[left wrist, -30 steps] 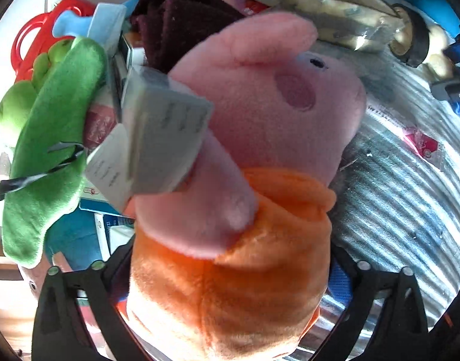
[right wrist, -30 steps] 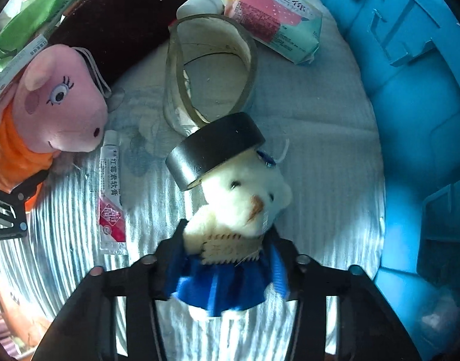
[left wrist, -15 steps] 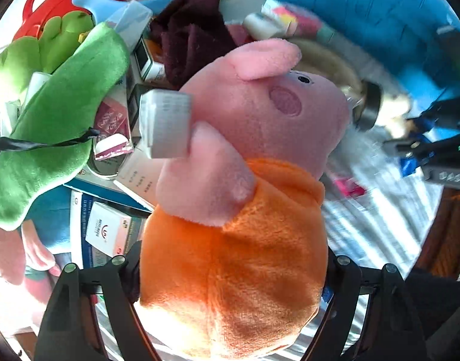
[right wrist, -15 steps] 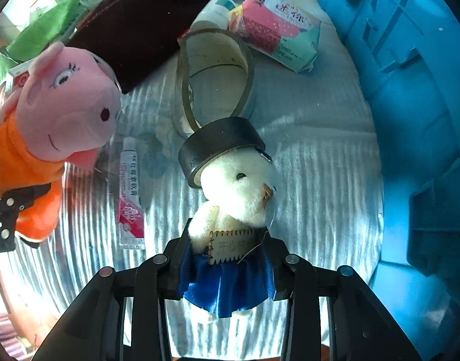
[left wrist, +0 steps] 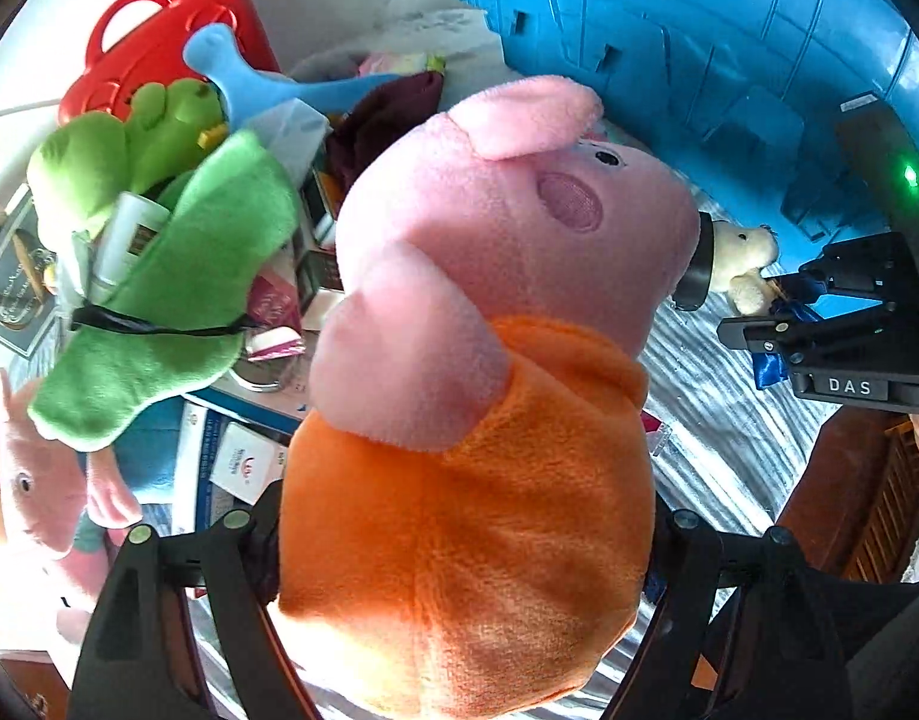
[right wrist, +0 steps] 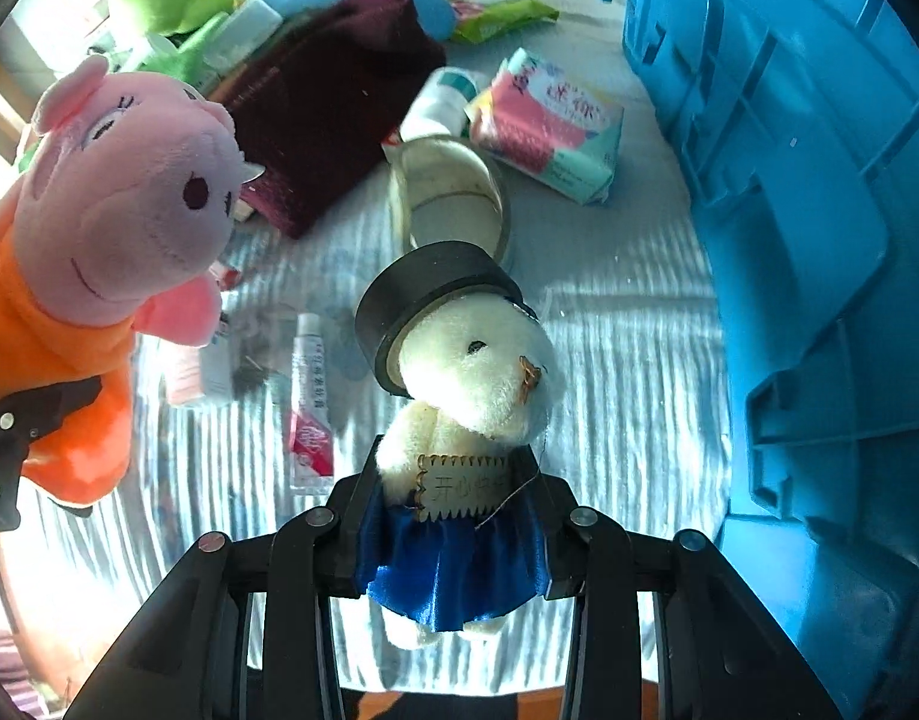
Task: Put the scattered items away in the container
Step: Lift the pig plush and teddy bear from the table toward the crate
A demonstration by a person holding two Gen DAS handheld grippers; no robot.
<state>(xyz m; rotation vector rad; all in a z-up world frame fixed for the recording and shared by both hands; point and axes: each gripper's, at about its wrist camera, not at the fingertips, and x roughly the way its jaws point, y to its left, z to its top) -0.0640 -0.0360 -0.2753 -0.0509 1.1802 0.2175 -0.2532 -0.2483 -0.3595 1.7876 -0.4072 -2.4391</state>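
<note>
My left gripper [left wrist: 465, 534] is shut on a pink pig plush in an orange dress [left wrist: 471, 480] and holds it above the table; the pig [right wrist: 111, 222] also shows at the left of the right wrist view. My right gripper [right wrist: 453, 534] is shut on a small cream bear in a blue skirt [right wrist: 471, 396], with a black tape roll [right wrist: 423, 288] tilted on its head. The right gripper [left wrist: 843, 324] also shows at the right of the left wrist view. The blue crate [right wrist: 819, 240] stands to the right; in the left wrist view the crate [left wrist: 699, 48] is at the top right.
On the striped cloth [right wrist: 627, 360] lie a tube [right wrist: 309, 396], a clear tape ring [right wrist: 453, 198], a tissue pack [right wrist: 549, 126], a maroon cloth [right wrist: 333, 102] and a white bottle [right wrist: 435, 102]. A green plush [left wrist: 159, 276], red case [left wrist: 177, 30], boxes and another pig plush [left wrist: 39, 480] pile at left.
Both grippers have risen with their toys. The pig plush has lifted clear of the pile and moved toward the blue crate; the bear has come up from the cloth.
</note>
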